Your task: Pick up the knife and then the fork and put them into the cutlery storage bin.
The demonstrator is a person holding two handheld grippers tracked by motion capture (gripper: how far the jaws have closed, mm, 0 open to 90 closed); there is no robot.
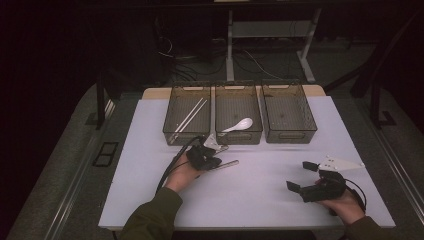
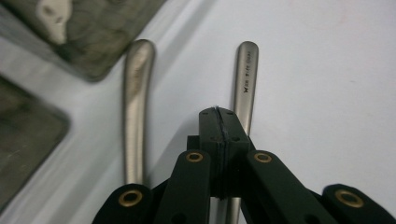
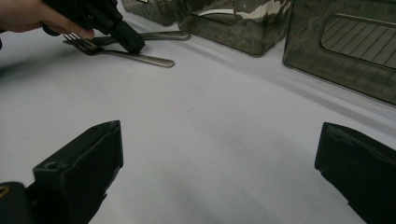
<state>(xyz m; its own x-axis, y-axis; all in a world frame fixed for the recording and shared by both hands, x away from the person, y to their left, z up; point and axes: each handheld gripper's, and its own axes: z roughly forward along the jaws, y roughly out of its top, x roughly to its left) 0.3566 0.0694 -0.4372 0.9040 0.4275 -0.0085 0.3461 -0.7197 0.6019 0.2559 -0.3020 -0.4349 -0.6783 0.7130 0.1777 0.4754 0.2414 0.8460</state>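
My table (image 1: 280, 200) wears a pale lilac-white sheet, with a strip of bare wood (image 1: 150, 93) peeping out at its far edge. Around the table the floor (image 1: 60, 165) is grey and dim. Beyond its far edge I see the white legs of another desk (image 1: 230, 45), with dark cables (image 1: 175, 62) tangled on the floor beside them. Left of my table a small black frame (image 1: 105, 154) lies on the floor. The room past that desk sinks into darkness; light falls mostly on my table.

Spoon (image 1: 239, 125) in middle bin (image 1: 238, 135)
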